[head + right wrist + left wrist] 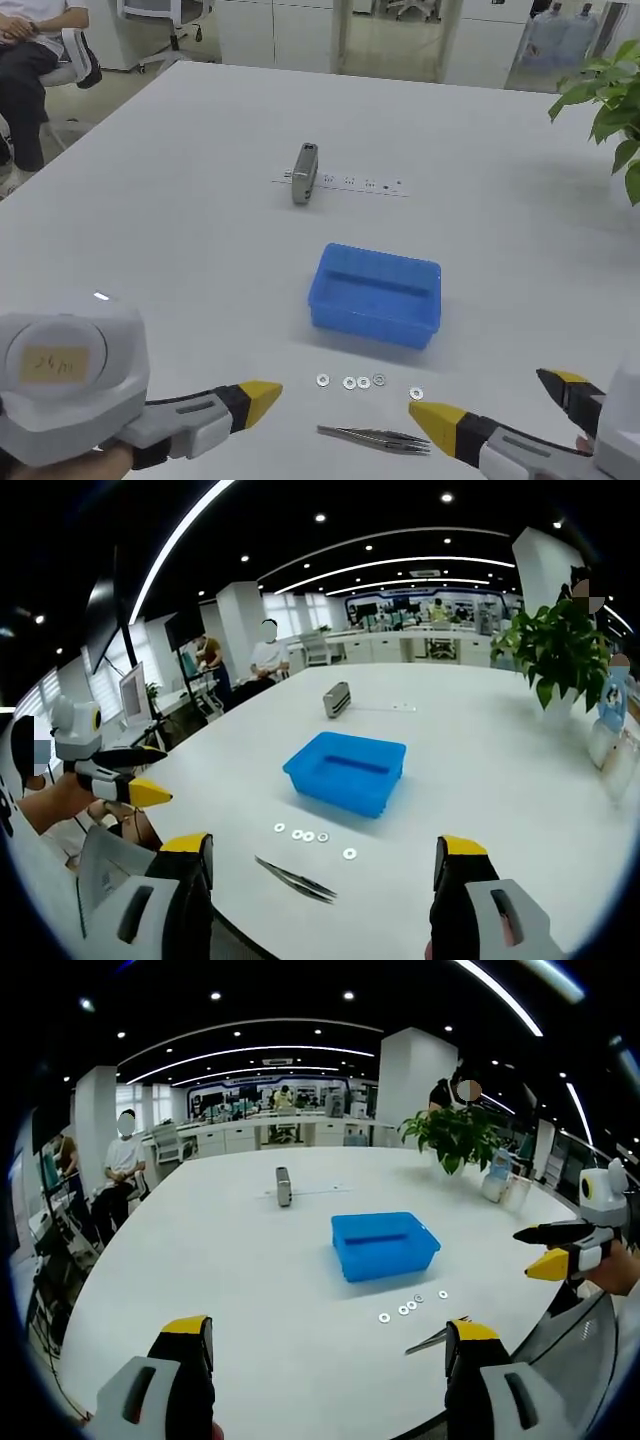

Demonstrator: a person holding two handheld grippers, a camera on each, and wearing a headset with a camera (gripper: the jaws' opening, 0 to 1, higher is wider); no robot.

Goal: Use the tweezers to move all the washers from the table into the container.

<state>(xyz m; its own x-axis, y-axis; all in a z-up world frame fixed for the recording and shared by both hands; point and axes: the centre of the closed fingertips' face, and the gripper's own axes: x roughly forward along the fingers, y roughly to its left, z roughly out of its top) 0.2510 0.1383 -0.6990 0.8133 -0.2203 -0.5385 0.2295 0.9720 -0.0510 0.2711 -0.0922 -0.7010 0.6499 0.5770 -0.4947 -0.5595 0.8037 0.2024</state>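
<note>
1. Opening step, I judge: left gripper (328, 1330) and right gripper (497, 395) jaws spread, empty.
2. Tweezers (375, 438) lie untouched on the tabletop (200, 250) beside the washers (350, 382) (five, before the container (378, 295)).
3. Next: right jaws onto the tweezers.

Your white table (180, 230) carries a blue container (376, 295) at frame centre, five washers (363, 382) strung just below it, tweezers (375, 437) near the bottom edge, and a grey block (305, 173) beside a white strip (360, 184) higher up.

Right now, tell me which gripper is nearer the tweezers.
Right. The right gripper has one jaw tip just beside the tweezers, at their right end; the left gripper is farther off, to their left.
</note>
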